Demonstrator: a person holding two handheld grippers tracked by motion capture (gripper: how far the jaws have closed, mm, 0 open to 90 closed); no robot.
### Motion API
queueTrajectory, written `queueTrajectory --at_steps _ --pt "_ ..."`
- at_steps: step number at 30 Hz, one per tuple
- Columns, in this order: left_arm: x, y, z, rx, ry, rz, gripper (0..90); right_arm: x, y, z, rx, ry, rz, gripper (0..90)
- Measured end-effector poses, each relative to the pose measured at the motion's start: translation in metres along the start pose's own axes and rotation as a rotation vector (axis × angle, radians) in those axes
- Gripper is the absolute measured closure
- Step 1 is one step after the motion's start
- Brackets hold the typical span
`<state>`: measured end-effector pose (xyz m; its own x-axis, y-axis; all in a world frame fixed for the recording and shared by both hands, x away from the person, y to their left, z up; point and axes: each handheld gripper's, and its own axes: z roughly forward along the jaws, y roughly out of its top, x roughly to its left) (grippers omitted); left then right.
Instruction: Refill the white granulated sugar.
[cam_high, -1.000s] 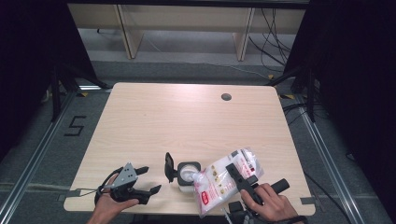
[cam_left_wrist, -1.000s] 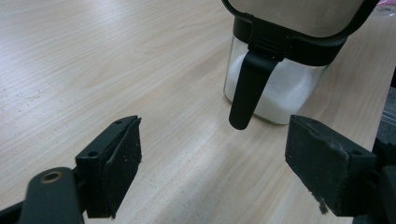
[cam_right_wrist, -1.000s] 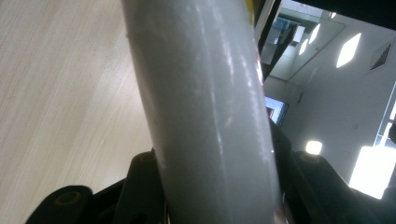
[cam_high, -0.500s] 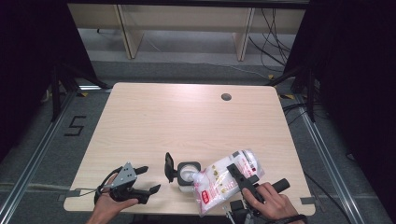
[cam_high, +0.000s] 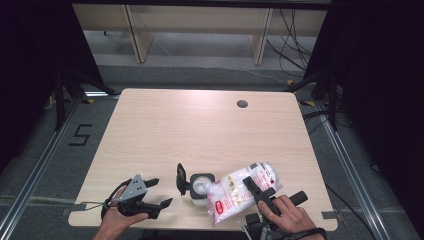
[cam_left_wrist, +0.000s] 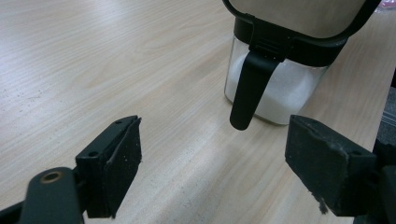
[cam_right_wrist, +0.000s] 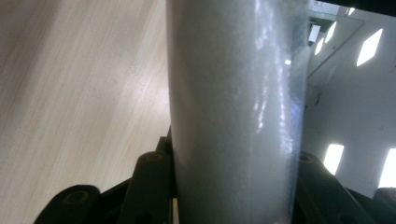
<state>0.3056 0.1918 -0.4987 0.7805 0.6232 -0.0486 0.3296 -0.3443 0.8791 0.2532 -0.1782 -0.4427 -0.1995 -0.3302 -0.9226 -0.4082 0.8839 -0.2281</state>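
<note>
Gripping a clear plastic bag of white granules (cam_high: 239, 192), the right gripper (cam_high: 260, 192) sits at the near right edge of the wooden table (cam_high: 200, 135), and its jaws have just been closing further on the bag, which stands pressed between them in the right gripper view (cam_right_wrist: 233, 112). The bag lies tilted, its lower end with a red label leaning toward the front edge and its upper end pointing away to the right. Its left side touches, or very nearly touches, a small glass jar (cam_high: 201, 187) with a black collar, whose hinged lid (cam_high: 181, 179) stands flipped up on the left. The jar is partly filled with white granules, plain to see through the glass in the left gripper view (cam_left_wrist: 275, 88), where a black tab hangs down the jar's side. The left gripper (cam_high: 157, 192) rests low over the near left part of the table, held in the person's left hand (cam_high: 117, 220), its jaws spread wide with nothing between them, pointing toward the jar but apart from it.
</note>
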Motion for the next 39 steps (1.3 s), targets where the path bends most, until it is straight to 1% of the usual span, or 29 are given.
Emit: queueTrajectory --at_steps 2,3,4,5,6,7,9,10,11,12,15,16,17,18,19,20,22,23,27,29,30,32,33,34,35,36,37,38,39 --pt "0.0 0.0 0.0 0.006 -0.001 0.003 17.9 0.001 -0.001 0.001 0.005 0.012 -0.007 66.2" --pt "-0.001 -0.001 0.0 0.009 0.004 -0.016 17.9 0.002 -0.001 0.002 0.006 0.007 -0.001 66.3" --pt "-0.002 -0.001 0.0 0.004 -0.001 -0.019 17.9 0.002 -0.001 0.003 0.01 0.02 -0.005 66.4" --pt "-0.002 -0.001 0.001 -0.008 0.0 -0.029 18.0 0.003 -0.001 0.004 0.002 0.014 -0.006 66.4" --pt "0.0 0.0 0.0 0.003 -0.001 0.007 17.9 0.004 -0.002 0.005 -0.002 0.016 0.005 66.4" --pt "0.0 0.0 0.0 0.005 0.0 0.005 17.9 0.006 -0.003 0.005 0.003 0.019 0.027 66.5" --pt "0.0 0.0 -0.001 0.008 0.0 0.009 18.0 0.004 -0.005 0.008 -0.014 0.016 -0.013 66.7" --pt "0.001 0.0 -0.001 0.008 0.001 0.009 17.9 0.006 -0.005 0.007 0.008 0.035 0.002 66.7" --pt "0.001 0.0 -0.001 0.009 0.004 0.013 17.9 0.009 -0.006 0.008 0.003 0.022 0.038 66.8" --pt "0.0 0.0 -0.001 0.0 -0.001 0.003 17.9 0.009 -0.006 0.009 0.007 0.039 0.026 66.9" --pt "0.001 0.0 -0.001 0.012 0.004 0.016 17.9 0.013 -0.009 0.012 0.008 0.068 0.036 67.2" --pt "0.0 0.0 -0.001 0.004 0.006 -0.007 17.9 0.014 -0.009 0.012 0.022 0.075 0.048 67.3" --pt "-0.001 -0.001 0.0 0.004 0.005 -0.025 18.0 0.016 -0.01 0.014 0.012 0.075 0.049 67.4" --pt "0.0 0.0 0.0 0.004 0.007 -0.018 17.9 0.015 -0.01 0.015 0.005 0.073 0.03 67.5" --pt "-0.001 -0.001 0.0 0.003 0.004 -0.025 17.9 0.016 -0.01 0.016 0.001 0.073 0.038 67.5" --pt "0.0 0.0 0.0 0.003 0.0 0.005 17.9 0.017 -0.011 0.016 0.009 0.081 0.045 67.6" --pt "0.0 0.0 -0.001 0.006 0.001 0.008 17.9 0.021 -0.012 0.017 0.021 0.09 0.071 67.6" --pt "0.001 0.0 -0.001 0.008 0.005 0.01 17.9 0.02 -0.011 0.018 0.018 0.091 0.059 67.7" --pt "0.0 0.0 -0.001 0.001 0.003 0.001 17.9 0.023 -0.012 0.022 0.013 0.107 0.071 67.9" --pt "0.0 0.0 -0.001 0.001 0.003 0.001 17.9 0.022 -0.013 0.024 -0.001 0.106 0.05 68.1" --pt "0.0 0.0 -0.001 0.001 0.003 0.001 17.9 0.024 -0.014 0.023 0.014 0.117 0.091 68.3" --pt "0.001 0.0 -0.002 0.016 0.006 0.017 17.9 0.021 -0.016 0.025 -0.022 0.106 0.075 68.9" --pt "0.001 0.0 -0.001 0.009 0.0 0.006 17.9 0.023 -0.017 0.024 -0.013 0.117 0.128 69.2" --pt "0.0 0.0 -0.001 0.006 0.004 0.007 17.9 0.021 -0.019 0.025 -0.041 0.108 0.118 69.3" --pt "0.0 0.0 -0.001 0.001 0.001 0.0 17.9 0.022 -0.019 0.025 -0.043 0.117 0.155 69.5" --pt "0.0 0.0 -0.002 0.0 0.003 -0.005 17.9 0.021 -0.02 0.024 -0.055 0.117 0.166 69.7" --pt "0.0 0.0 -0.001 -0.003 -0.001 -0.007 17.9 0.024 -0.022 0.023 -0.069 0.121 0.259 69.9" --pt "0.001 0.0 -0.001 -0.004 -0.003 -0.001 17.9 0.021 -0.024 0.023 -0.102 0.123 0.268 69.9" --pt "0.001 0.0 -0.001 -0.007 -0.004 -0.002 17.9 0.023 -0.025 0.021 -0.11 0.117 0.334 70.0"
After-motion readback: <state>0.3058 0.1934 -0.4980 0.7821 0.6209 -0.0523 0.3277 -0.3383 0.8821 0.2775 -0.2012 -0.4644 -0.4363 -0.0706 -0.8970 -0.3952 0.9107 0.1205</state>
